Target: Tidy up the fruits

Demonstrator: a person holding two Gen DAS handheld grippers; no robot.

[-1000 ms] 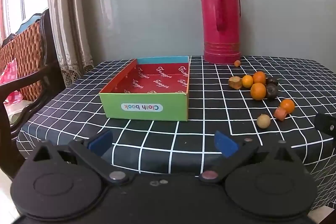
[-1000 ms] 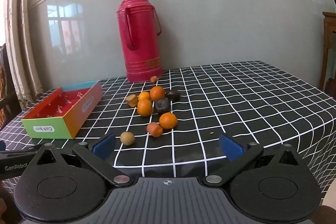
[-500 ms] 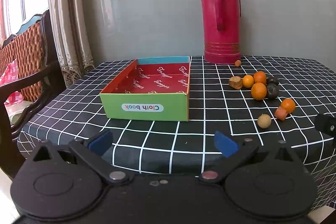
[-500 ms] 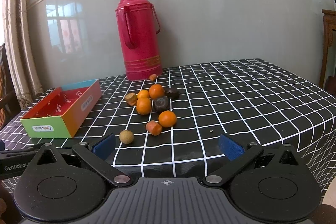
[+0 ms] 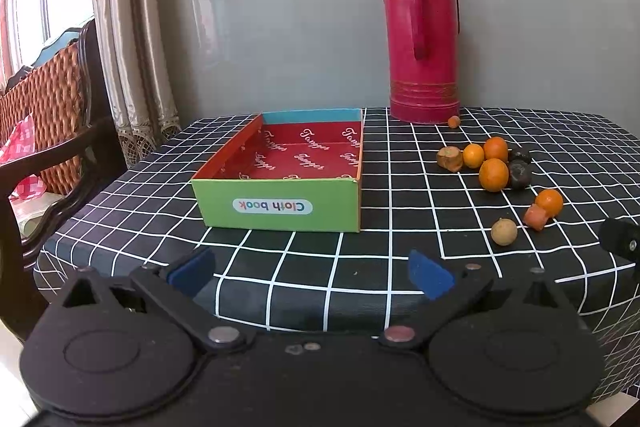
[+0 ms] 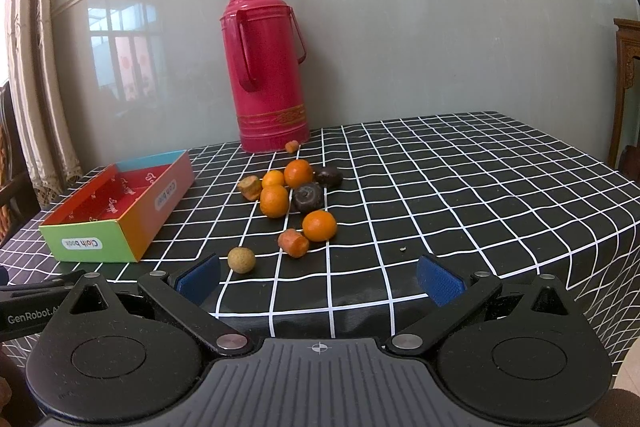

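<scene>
Two grippers, both spread wide and holding nothing, at the near edge of a table (image 5: 140,195) in black checked cloth.

Far left, chair (image 5: 52,107) and curtain (image 5: 132,27). Then left gripper (image 5: 311,273), pads apart, facing an open box (image 5: 280,203) labelled "Cloth book", bare inside. Behind, upright red flask (image 6: 268,67) against the wall, one small orange piece (image 6: 291,146) at its base. Right of box, loose fruits (image 6: 292,199) clustered on the cloth: four oranges, two dark ones, brown chunk, orange chunk, tan ball (image 6: 241,259) nearest. Right gripper (image 6: 319,281), pads apart, just short of that ball.
</scene>
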